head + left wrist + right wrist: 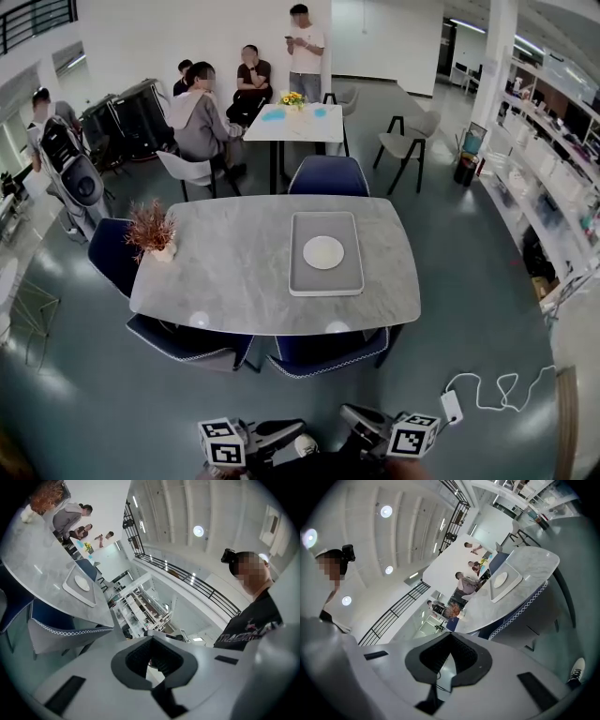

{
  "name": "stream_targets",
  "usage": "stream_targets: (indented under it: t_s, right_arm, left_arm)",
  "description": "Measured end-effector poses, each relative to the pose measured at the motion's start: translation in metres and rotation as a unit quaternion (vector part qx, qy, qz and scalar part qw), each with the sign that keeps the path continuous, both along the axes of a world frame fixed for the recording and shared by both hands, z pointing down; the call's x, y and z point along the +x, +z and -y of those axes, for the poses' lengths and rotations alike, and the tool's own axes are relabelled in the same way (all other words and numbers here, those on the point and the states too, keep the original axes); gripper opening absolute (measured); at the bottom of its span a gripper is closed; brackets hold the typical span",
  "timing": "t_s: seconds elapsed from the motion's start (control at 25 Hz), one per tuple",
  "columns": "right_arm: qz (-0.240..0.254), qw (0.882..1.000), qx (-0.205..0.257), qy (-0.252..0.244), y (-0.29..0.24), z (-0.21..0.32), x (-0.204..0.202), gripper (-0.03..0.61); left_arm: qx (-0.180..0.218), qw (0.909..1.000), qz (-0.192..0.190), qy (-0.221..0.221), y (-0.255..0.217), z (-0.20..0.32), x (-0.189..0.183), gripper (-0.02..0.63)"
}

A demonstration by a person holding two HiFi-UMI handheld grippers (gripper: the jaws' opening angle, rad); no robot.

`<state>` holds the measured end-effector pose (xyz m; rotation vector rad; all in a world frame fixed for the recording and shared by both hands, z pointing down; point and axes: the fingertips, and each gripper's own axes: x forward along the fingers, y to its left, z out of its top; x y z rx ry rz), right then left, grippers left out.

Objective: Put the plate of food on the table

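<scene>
A round white plate point(323, 252) lies on a grey rectangular tray point(300, 279) at the middle-right of the grey marble table point(234, 272); I see no food on it. Both grippers are held low at the picture's bottom edge, well short of the table. My left gripper point(277, 435) and right gripper point(364, 422) are shut and hold nothing. The left gripper view shows its jaws point(152, 660) closed, with the plate point(82, 583) and tray point(70, 590) far off. In the right gripper view the jaws point(447, 656) are closed too, the plate point(500, 579) distant.
Blue chairs point(323, 354) are tucked in along the table's near side, another point(326, 176) at the far side. A dried plant in a pot point(152, 232) stands on the table's left end. A power strip with white cable point(469, 394) lies on the floor. Several people sit around a farther table point(295, 122).
</scene>
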<state>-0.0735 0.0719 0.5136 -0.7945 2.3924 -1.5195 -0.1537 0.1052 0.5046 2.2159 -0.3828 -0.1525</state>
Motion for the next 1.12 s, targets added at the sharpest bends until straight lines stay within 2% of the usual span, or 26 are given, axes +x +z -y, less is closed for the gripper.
stream_targets:
  t_s: [0.16,0.76,1.12]
  right_arm:
    - [-0.002,1.000,0.006,0.002,-0.003,-0.004,0.004,0.011]
    - [0.001,1.000,0.006,0.010,-0.005,-0.013,0.010,0.011]
    - [-0.001,1.000,0.012,-0.001,-0.002,-0.018,0.012,0.011]
  left_arm:
    - [-0.014,0.9993,-0.030,-0.018,-0.005,0.008,0.000,0.008]
    - [-0.002,0.9999,-0.017,0.000,-0.011,0.000,0.012,0.008]
    - [-0.001,0.9998,-0.018,-0.010,-0.008,-0.003,0.013,0.008]
